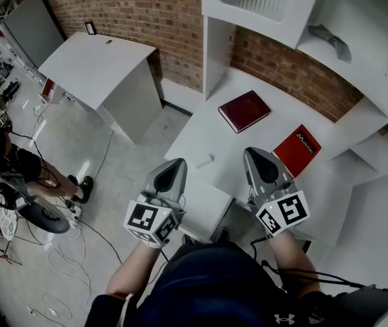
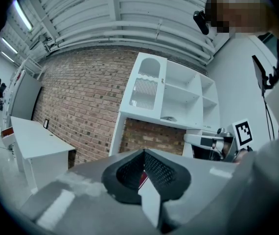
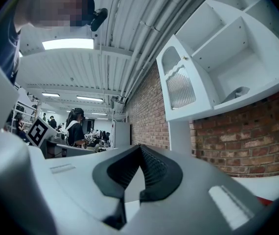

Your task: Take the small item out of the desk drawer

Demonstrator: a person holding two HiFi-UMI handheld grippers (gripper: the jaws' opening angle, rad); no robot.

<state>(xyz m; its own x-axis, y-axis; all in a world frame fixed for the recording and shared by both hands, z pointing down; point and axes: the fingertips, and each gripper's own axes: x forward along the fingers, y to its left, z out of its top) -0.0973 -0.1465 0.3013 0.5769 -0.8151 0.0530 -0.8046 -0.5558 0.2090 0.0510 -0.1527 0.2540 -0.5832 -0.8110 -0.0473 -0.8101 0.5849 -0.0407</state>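
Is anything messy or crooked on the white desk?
Nothing spilled or broken. The dark red book and the bright red book both lie slanted to the desk edge, not lined up.

The worktop (image 1: 201, 131) looks smooth, matt white, and the wall (image 1: 146, 12) behind it is rough red brick. The left claw (image 2: 143, 152) and right claw (image 3: 139, 147) have smooth grey plastic shells with black, finely ribbed pads (image 3: 154, 168); the maroon book (image 1: 244, 110) shows a faint sheen.
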